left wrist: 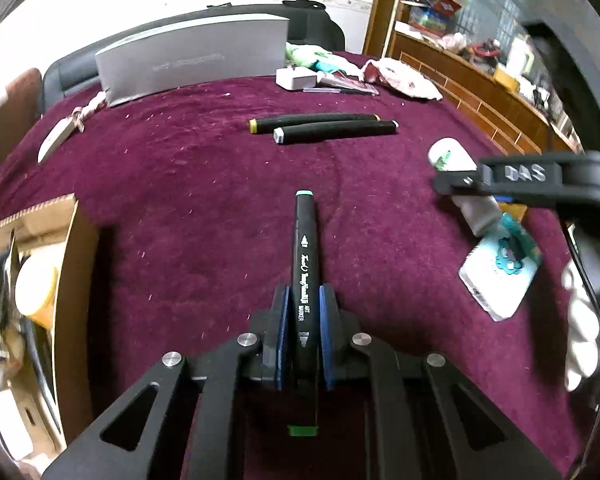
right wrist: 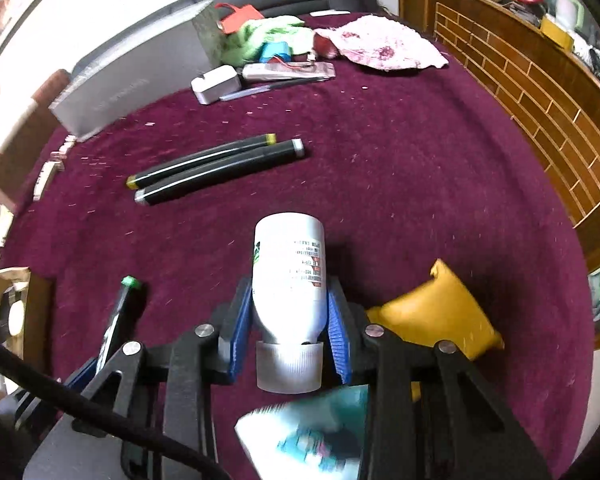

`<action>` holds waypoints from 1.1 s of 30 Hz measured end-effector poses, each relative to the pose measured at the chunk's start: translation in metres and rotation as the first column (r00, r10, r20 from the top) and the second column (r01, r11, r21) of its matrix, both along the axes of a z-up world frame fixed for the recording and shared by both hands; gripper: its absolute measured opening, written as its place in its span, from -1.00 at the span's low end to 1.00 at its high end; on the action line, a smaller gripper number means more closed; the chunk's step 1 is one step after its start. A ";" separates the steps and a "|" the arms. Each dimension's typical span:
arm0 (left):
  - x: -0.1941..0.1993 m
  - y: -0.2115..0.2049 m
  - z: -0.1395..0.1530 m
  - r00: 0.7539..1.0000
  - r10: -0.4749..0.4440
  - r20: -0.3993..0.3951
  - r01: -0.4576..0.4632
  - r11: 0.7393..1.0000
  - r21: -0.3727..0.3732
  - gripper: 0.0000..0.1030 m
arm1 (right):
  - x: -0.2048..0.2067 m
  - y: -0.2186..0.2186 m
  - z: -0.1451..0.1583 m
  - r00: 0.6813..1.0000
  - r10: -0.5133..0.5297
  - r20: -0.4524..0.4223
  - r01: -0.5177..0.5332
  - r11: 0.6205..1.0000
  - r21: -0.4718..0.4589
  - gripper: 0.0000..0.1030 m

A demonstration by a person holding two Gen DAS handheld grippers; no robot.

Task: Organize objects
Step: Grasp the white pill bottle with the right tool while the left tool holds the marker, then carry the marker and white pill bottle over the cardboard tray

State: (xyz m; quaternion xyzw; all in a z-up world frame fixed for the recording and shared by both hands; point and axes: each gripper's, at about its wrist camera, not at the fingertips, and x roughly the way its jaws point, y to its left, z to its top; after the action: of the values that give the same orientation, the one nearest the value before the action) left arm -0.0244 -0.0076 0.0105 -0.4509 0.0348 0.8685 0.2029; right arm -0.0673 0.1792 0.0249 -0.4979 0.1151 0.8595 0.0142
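Now the left gripper (left wrist: 303, 334) is clamped on a black art marker with a teal end cap (left wrist: 305, 268), whose barrel runs straight ahead between the blue pads; white lettering along it reads "ART MARKER", with a script brand name I cannot make out. Ahead of it, two more black markers, one yellow-tipped and one grey-tipped (left wrist: 324, 127), lie side by side on the maroon cloth-covered desk (left wrist: 180, 200). The right gripper (right wrist: 288, 316) squeezes a white plastic bottle with a ribbed cap (right wrist: 288, 280), cap toward the camera, its small printed label too fine to read. Just right of that gripper sits a yellow pouch (right wrist: 440, 316). Raised letters "DAS" show on the right gripper's side in the left wrist view.
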 end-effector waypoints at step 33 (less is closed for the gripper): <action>0.108 -0.231 0.037 0.902 0.421 -0.098 -0.406 0.903 0.137 -0.78 | 0.112 -0.216 0.042 0.885 0.453 -0.108 -0.464 0.877 -0.127 -0.38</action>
State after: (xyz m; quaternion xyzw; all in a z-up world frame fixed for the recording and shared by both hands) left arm 0.0835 -0.2384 0.0474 -0.3803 -0.0982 0.9189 0.0363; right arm 0.0443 -0.0370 0.0674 -0.4780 0.0581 0.8454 -0.2313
